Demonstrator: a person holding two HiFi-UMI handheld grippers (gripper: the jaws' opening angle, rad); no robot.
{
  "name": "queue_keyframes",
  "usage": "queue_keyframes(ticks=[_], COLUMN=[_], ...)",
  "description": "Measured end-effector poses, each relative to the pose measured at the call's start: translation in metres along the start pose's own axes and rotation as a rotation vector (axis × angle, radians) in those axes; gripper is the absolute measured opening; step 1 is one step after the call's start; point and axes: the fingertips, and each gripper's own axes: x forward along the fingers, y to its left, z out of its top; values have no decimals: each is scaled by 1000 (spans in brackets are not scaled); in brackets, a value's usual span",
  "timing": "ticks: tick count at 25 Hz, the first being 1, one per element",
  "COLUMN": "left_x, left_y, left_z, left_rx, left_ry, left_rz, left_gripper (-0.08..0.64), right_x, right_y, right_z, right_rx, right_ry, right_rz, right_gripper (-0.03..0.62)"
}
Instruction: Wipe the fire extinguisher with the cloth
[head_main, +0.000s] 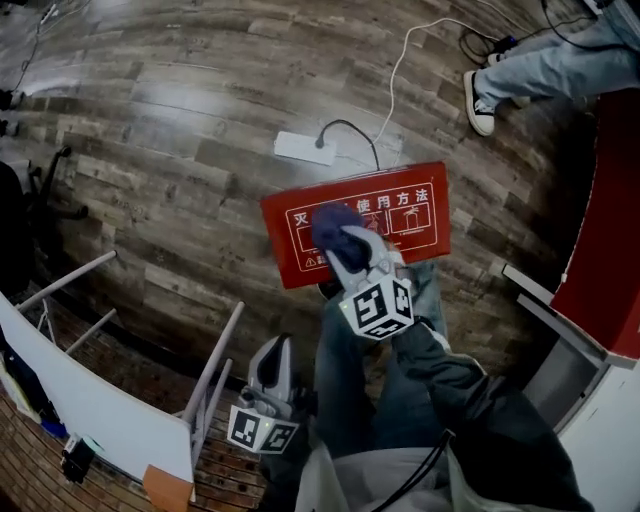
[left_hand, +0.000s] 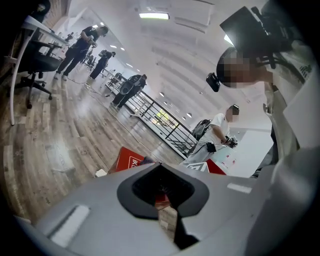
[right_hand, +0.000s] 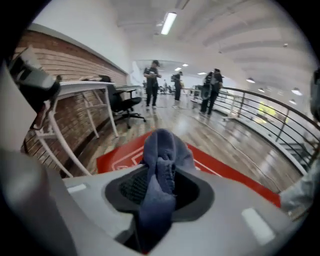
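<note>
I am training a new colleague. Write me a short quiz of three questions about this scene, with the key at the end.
1. Multiple choice: what is between the jaws of the right gripper? A) a white cable; B) a blue cloth; C) nothing.
2. True or false: the red box stands upright against a wall.
3. Fill in the missing word: the white power strip lies on the wooden ____.

Key:
1. B.
2. False: it lies flat on the floor, lid side up.
3. floor.
</note>
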Motion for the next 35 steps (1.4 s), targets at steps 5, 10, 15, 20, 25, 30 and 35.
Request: queue_keyframes(ticks=[5, 10, 15, 20, 25, 30, 35], left_x=[41, 83, 124, 158, 176, 178, 181], left_y=[-24, -53, -99, -138, -156, -155, -152], left_z=[-24, -58, -92, -109, -126, -157, -164], left_rx=[22, 5, -23, -34, -39, -72, -87], left_ry=[17, 59, 80, 89, 120, 158, 167], left_rz=[-25, -29, -52, -95, -140, -120, -113], left_gripper=[2, 2, 2, 2, 2, 2, 2], right_x=[-23, -79, -118, -134, -117, -55, -17], right_y=[11, -91, -142, -176, -174, -188, -216], right_z=[-14, -76, -118, -135, -199, -220, -221], right_rx=[-125, -4, 147, 269, 792, 974, 946], right_ry=[-36, -6, -41, -166, -201, -305, -314], right_rz=[99, -39, -69, -64, 260, 413, 339], right_gripper=[124, 124, 124, 123, 115, 114, 114])
